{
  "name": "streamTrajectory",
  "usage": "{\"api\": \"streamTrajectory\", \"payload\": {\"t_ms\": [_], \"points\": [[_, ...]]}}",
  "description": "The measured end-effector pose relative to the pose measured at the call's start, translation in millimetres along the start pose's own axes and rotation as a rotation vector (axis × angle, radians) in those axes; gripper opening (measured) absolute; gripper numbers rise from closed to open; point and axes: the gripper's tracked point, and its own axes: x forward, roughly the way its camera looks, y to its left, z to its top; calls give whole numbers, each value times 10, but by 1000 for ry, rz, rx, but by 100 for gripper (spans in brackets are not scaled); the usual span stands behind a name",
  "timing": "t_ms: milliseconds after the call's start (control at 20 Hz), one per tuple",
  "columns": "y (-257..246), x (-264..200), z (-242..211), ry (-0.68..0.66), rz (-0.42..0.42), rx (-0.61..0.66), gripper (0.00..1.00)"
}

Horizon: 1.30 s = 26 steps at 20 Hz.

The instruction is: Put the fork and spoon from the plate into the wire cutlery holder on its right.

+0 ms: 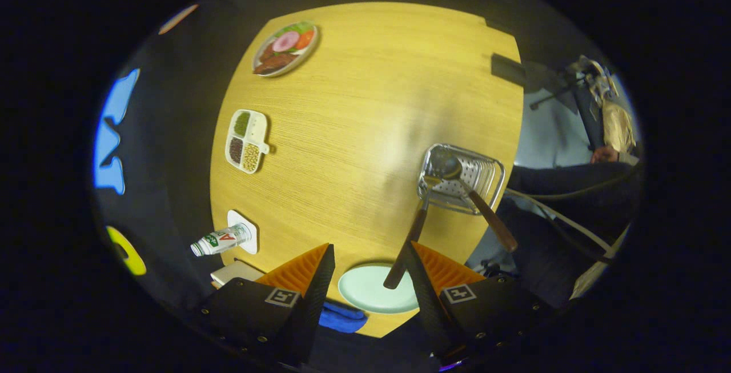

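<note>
Wire cutlery holder (462, 181) sits beyond my gripper (370, 270) on the wooden surface (365, 104), and both pieces lean in it: the spoon (474, 193) with its handle out to the right, the fork (408, 241) with its wooden handle slanting back toward me, its end over the pale green plate (365, 293). My jaws stand open, holding nothing; the plate lies between them.

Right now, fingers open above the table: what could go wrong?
1. Both wooden-handled utensils lean far out of the wire holder; their weight might tip it or let them slide out.
2. One handle ends close to a finger of the open gripper, above the plate; a careless pull-back could snag it.
</note>
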Motion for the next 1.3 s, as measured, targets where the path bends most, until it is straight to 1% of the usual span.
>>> {"api": "streamTrajectory", "payload": {"t_ms": [100, 200, 350, 550, 650, 700, 800, 950, 1100, 1200, 1300], "points": [[46, 11, 69, -144, 15, -137, 76], [51, 5, 84, -269, 12, -273, 76], [124, -135, 109, -453, 38, -451, 76], [326, -589, 198, -742, 112, -660, 76], [451, -946, 173, -865, 197, -745, 76], [509, -1122, 136, -918, 242, -778, 76], [572, -1464, 8, -979, 341, -841, 76], [610, -2001, -149, -1074, 464, -931, 75], [617, -2444, -240, -1169, 528, -967, 75], [679, -2631, -298, -1213, 572, -982, 75], [709, -2677, -365, -1226, 595, -997, 75]]}}
